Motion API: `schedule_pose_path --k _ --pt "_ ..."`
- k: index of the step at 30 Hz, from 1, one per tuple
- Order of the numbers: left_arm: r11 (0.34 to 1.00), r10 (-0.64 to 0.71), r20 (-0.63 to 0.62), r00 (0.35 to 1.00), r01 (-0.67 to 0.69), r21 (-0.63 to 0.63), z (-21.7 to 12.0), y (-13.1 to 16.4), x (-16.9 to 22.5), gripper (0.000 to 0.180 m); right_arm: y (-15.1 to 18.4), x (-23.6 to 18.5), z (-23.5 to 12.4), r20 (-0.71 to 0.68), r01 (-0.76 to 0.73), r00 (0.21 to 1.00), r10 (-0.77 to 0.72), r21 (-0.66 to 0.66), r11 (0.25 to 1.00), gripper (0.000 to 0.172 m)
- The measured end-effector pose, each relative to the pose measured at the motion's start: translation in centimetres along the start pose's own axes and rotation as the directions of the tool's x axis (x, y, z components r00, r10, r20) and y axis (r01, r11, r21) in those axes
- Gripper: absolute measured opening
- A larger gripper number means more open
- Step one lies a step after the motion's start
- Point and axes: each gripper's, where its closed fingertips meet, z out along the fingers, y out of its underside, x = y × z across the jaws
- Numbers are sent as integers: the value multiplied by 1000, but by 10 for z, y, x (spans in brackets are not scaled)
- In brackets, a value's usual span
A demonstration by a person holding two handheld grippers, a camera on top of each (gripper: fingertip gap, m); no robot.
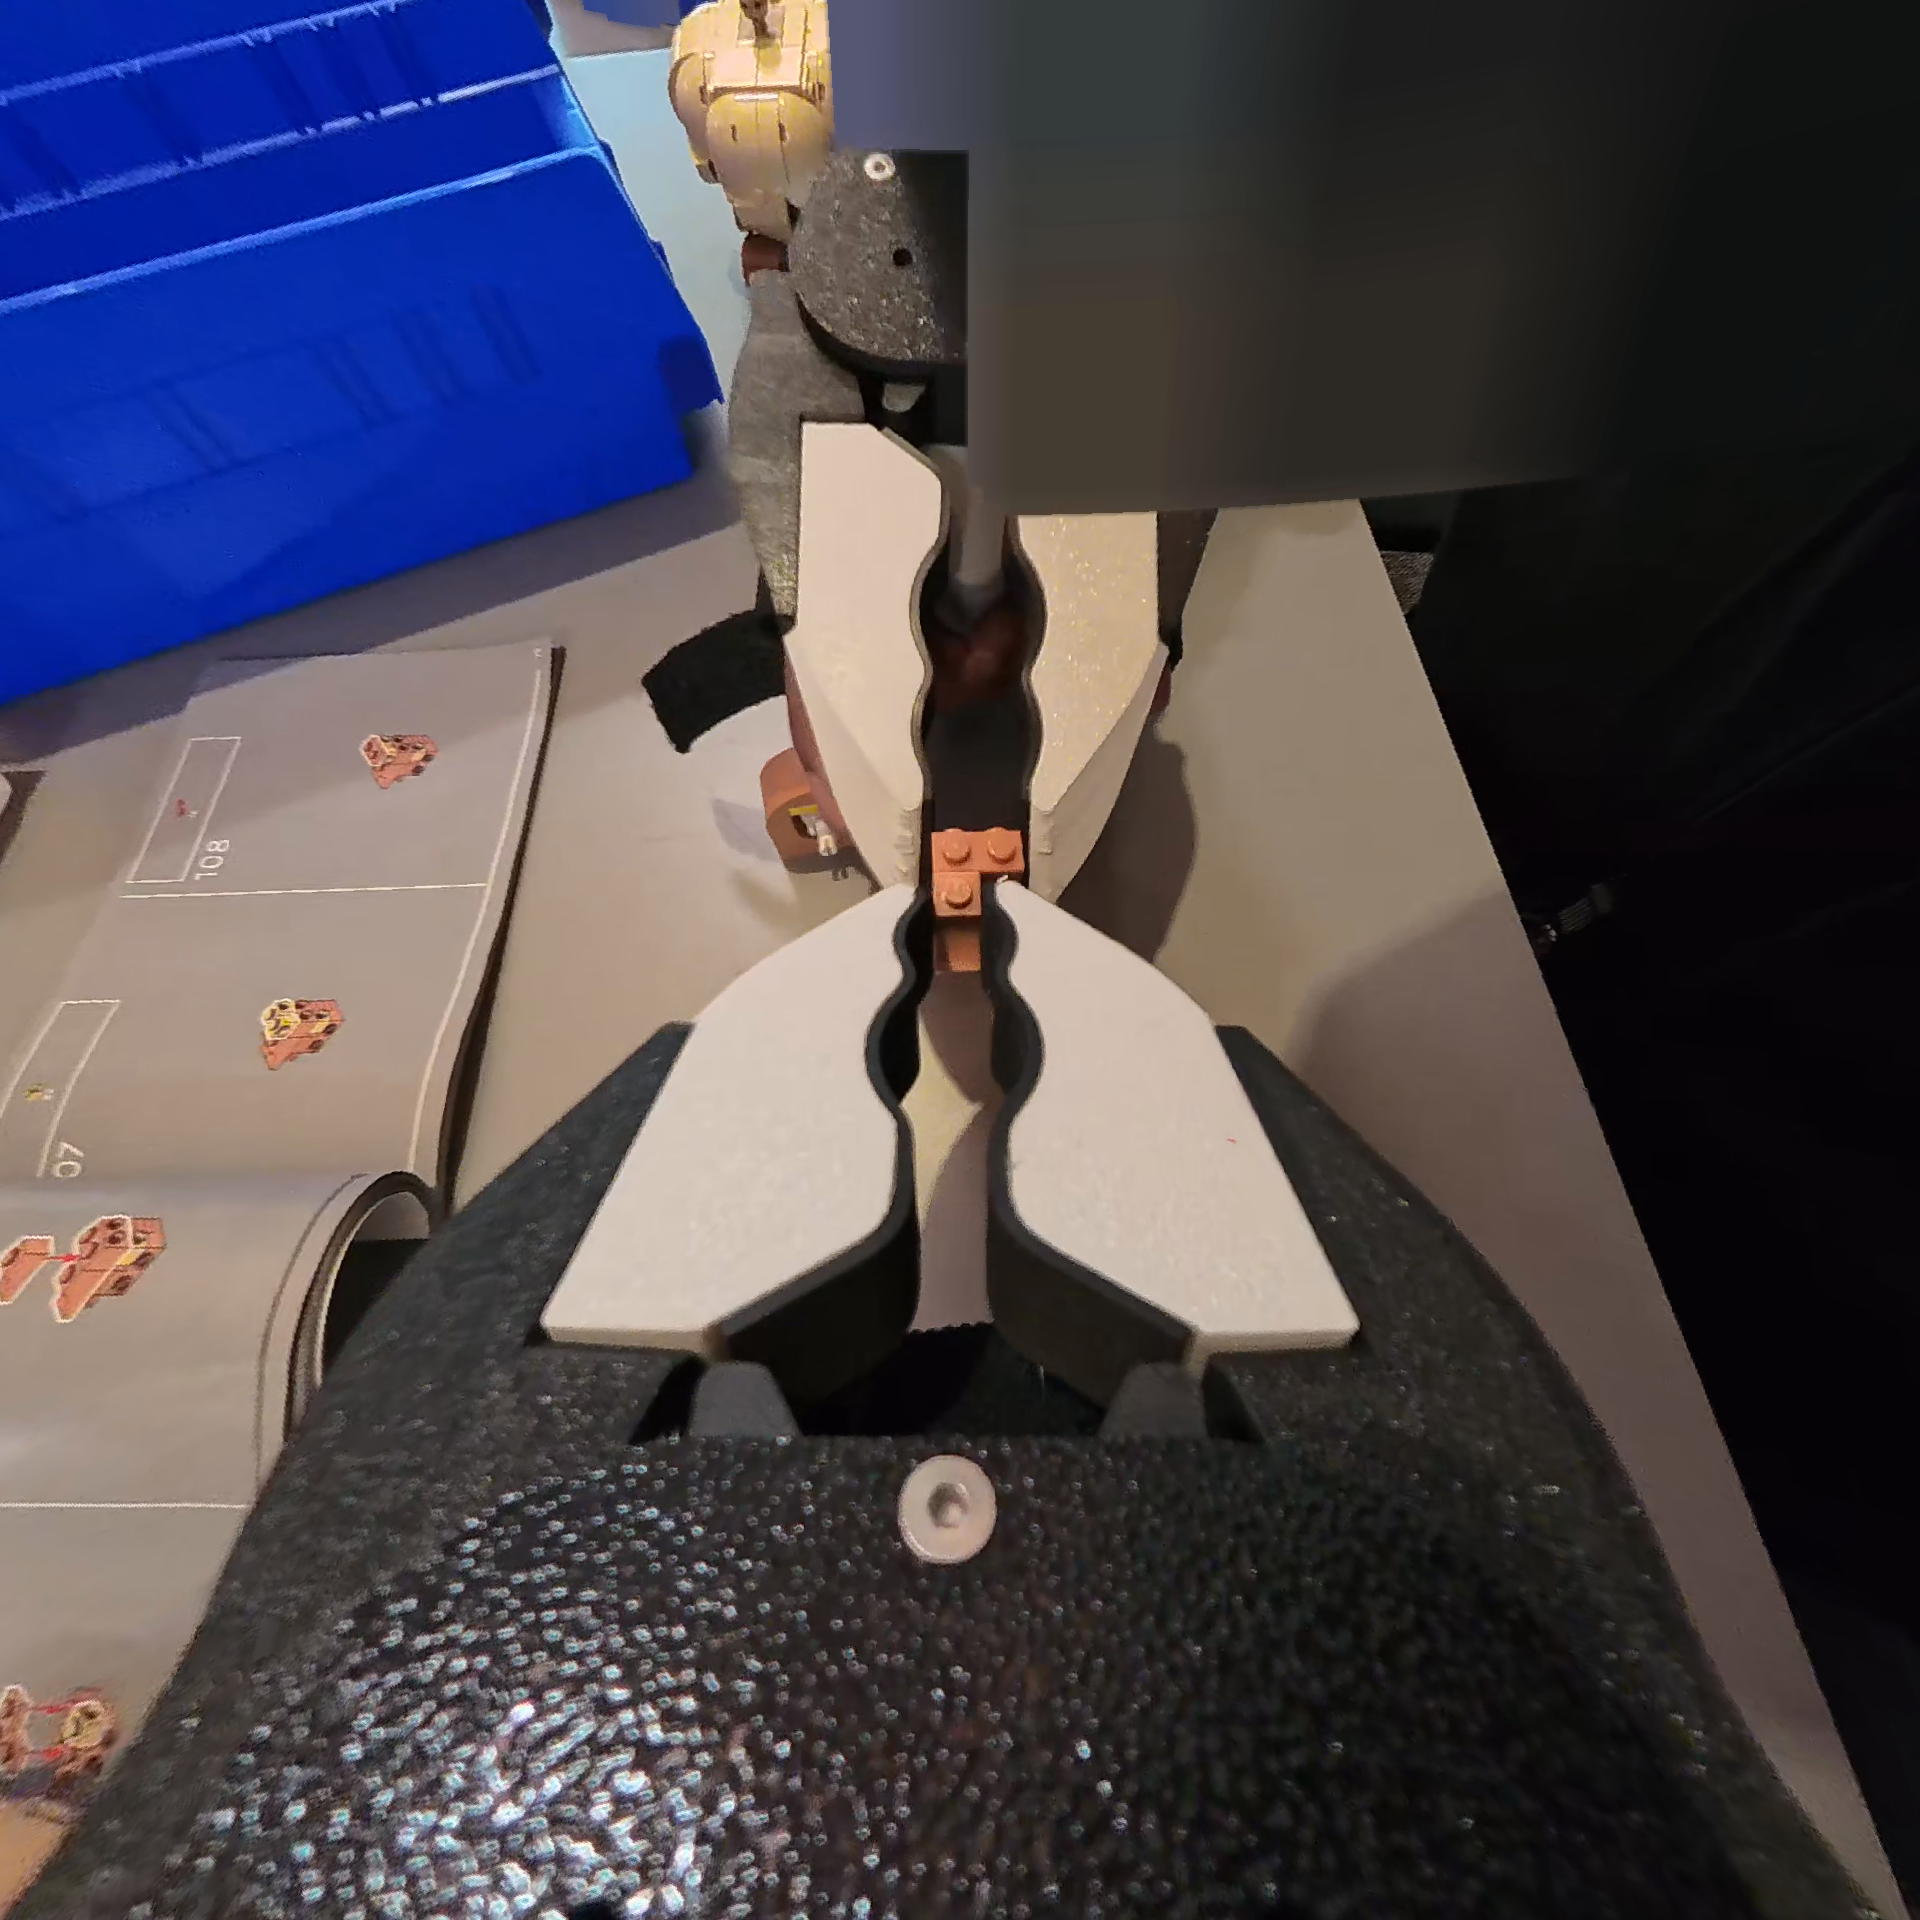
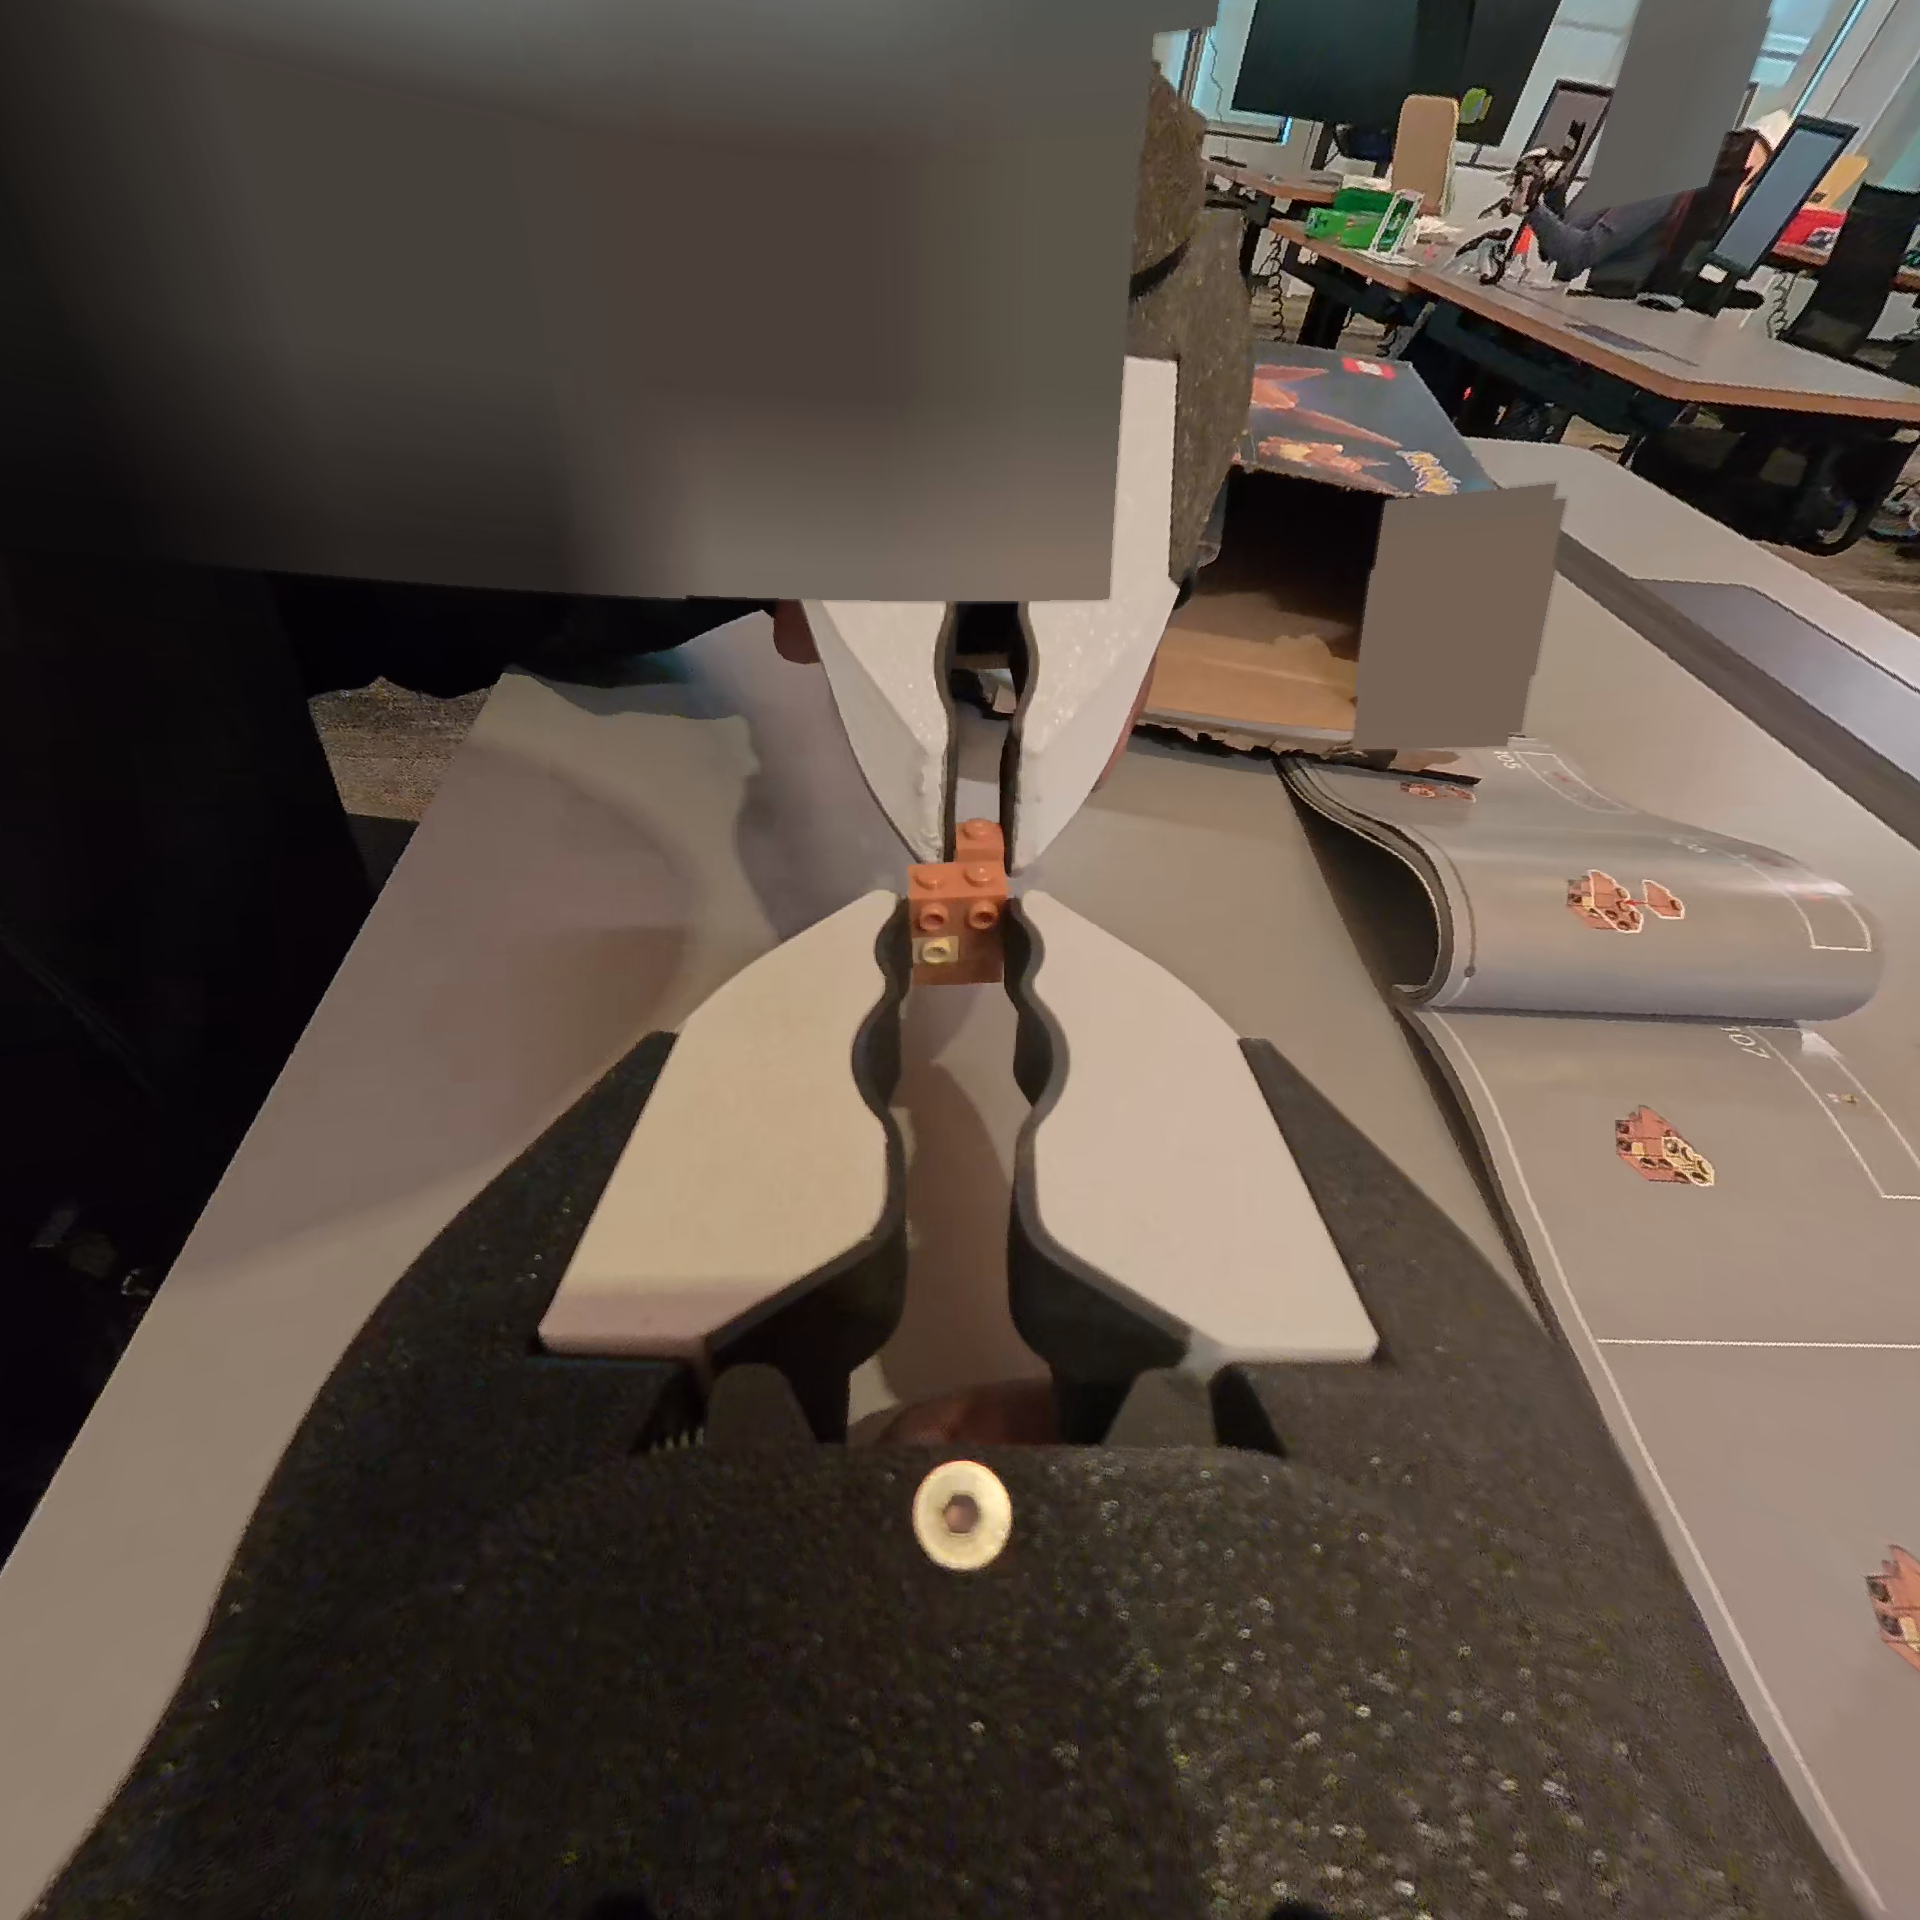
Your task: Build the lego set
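Note:
My two grippers face each other tip to tip above the grey table [image 1: 1299,831]. My left gripper [image 1: 954,906] is shut on a small brown one-stud brick [image 1: 956,896]. My right gripper [image 2: 954,923] is shut on a wider brown brick piece [image 2: 956,920] with studs on top and on its side and a tan stud below. The two pieces touch and look joined. In the left wrist view the right gripper [image 1: 977,836] holds the two-stud part [image 1: 979,850]. In the right wrist view the left gripper [image 2: 982,831] holds the one-stud brick [image 2: 980,837].
Blue bins [image 1: 312,312] stand at the back left. An open instruction booklet [image 1: 312,914] lies on the table, also in the right wrist view [image 2: 1662,1091]. A brown curved piece [image 1: 795,821] and a tan model [image 1: 748,94] sit nearby. An open cardboard box [image 2: 1278,623] stands behind. Both grippers' tips are close together, under 4 cm apart.

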Motion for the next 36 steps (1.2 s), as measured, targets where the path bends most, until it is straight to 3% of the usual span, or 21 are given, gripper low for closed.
schedule_pose_path --k 36 --pt "991 -77 -67 995 84 107 -4 -8 2 10 -9 0 -4 10 -23 1000 23 61 998 16"
